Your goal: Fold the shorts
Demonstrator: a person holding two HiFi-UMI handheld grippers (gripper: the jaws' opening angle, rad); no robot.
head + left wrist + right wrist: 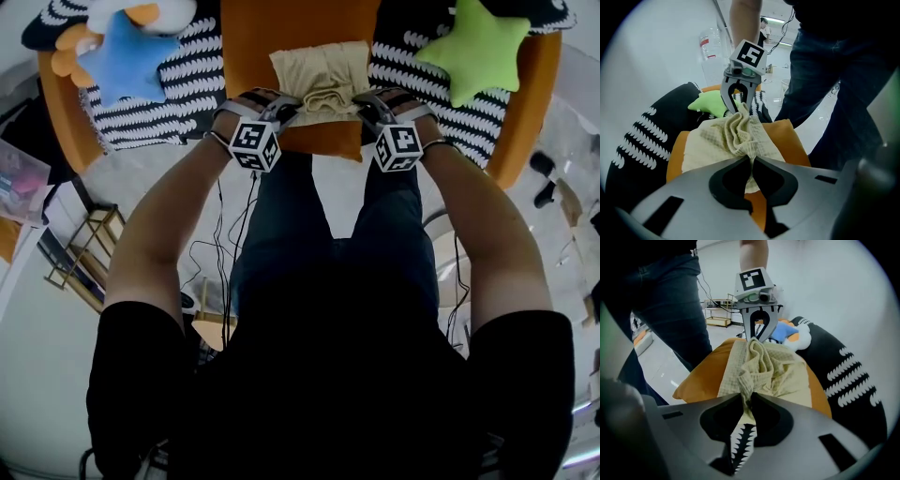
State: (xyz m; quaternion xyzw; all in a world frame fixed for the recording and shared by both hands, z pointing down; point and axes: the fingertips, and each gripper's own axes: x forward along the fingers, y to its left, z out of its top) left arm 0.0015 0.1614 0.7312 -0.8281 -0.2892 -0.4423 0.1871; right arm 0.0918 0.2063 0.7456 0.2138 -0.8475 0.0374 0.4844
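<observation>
The person (pixel 328 309) stands right up against the seat, arms reaching forward and down. The left claw (pixel 287 111) is clamped tight on the near edge of the shorts (pixel 323 70), with a pinch of the pale waffle cloth squeezed between its tips. The right claw (pixel 367 109) has the same edge nipped in its tips, a little way to the side. The cloth between the two claws is bunched into soft folds. The rest of the shorts lies flat just beyond the claws, on an orange cushion (pixel 281 28) that also shows beneath both of them. Round the cushion is a black-and-white patterned cover (pixel 150 108). Further out, beyond and to the left of the left claw, sits a blue star toy (pixel 127 58). Beyond and to the right of the right claw sits a green star toy (pixel 478 47).
</observation>
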